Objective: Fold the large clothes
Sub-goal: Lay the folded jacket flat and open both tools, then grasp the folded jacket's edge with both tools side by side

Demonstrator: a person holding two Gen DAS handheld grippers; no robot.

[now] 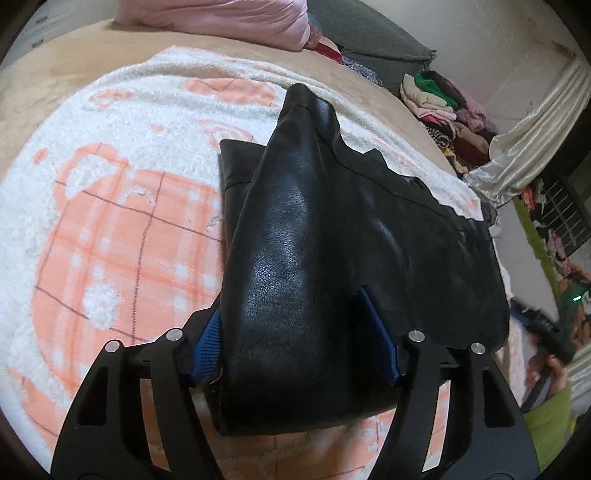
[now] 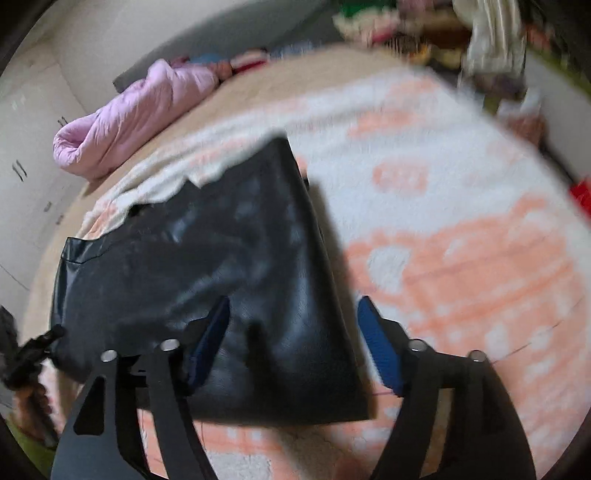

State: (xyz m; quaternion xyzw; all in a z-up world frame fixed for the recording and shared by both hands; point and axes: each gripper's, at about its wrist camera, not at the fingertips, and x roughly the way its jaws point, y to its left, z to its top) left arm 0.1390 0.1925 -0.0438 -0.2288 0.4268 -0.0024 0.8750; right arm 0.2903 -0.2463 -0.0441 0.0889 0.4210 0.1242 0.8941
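Observation:
A black leather garment [image 1: 332, 221] lies partly folded on a white and peach blanket [image 1: 110, 221]. A thick raised fold of it fills the space between the blue pads [image 1: 208, 347] of my left gripper [image 1: 291, 339], which is shut on it. In the blurred right wrist view the garment [image 2: 184, 258] lies flat on the blanket [image 2: 443, 258]. My right gripper [image 2: 295, 343] hovers open over its near right corner. One pad [image 2: 210, 339] is over the leather, while the other pad [image 2: 380, 350] is over the blanket, clear of the garment's edge.
A pink quilt [image 1: 221, 18] lies at the far side of the bed [image 1: 37, 92]. A pile of mixed clothes [image 1: 443, 107] and a cream curtain [image 1: 535, 129] stand at the right. A person's hand [image 1: 554, 373] in a green sleeve [image 1: 546, 424] shows at the right edge.

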